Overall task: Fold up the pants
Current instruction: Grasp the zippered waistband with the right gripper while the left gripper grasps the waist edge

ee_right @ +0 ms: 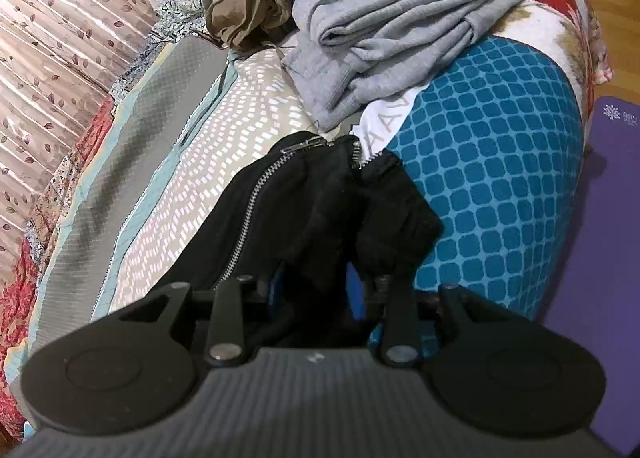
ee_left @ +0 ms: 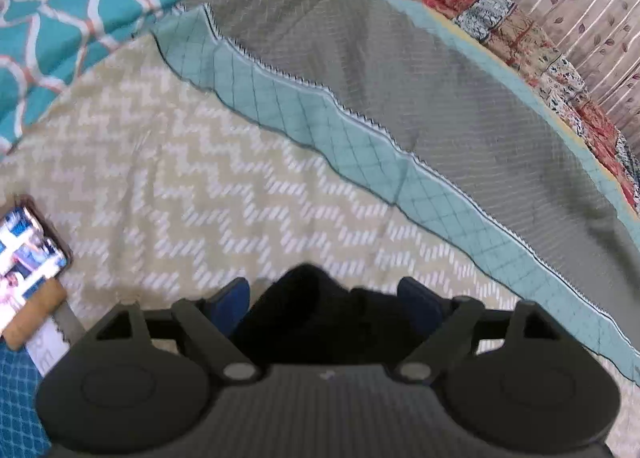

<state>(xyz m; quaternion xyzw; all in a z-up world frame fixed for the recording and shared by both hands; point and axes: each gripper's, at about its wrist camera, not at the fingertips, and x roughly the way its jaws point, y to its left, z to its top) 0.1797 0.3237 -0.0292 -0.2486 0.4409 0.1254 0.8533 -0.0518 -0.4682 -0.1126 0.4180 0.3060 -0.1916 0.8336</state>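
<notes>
Both grippers, left gripper (ee_left: pixel 324 290) & right gripper (ee_right: pixel 320 282), clamp black zippered pants (ee_right: pixel 304 194) above bed (ee_left: pixel 200 178), prob. lifting to spread flat.

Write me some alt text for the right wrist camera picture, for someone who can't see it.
The right gripper pinches a bunched black garment with a silver zipper above a bed. Behind it lie a heap of grey sweatshirt fabric, crumpled brown clothing and a teal patterned cloth, with a purple mat at the right edge.
</notes>
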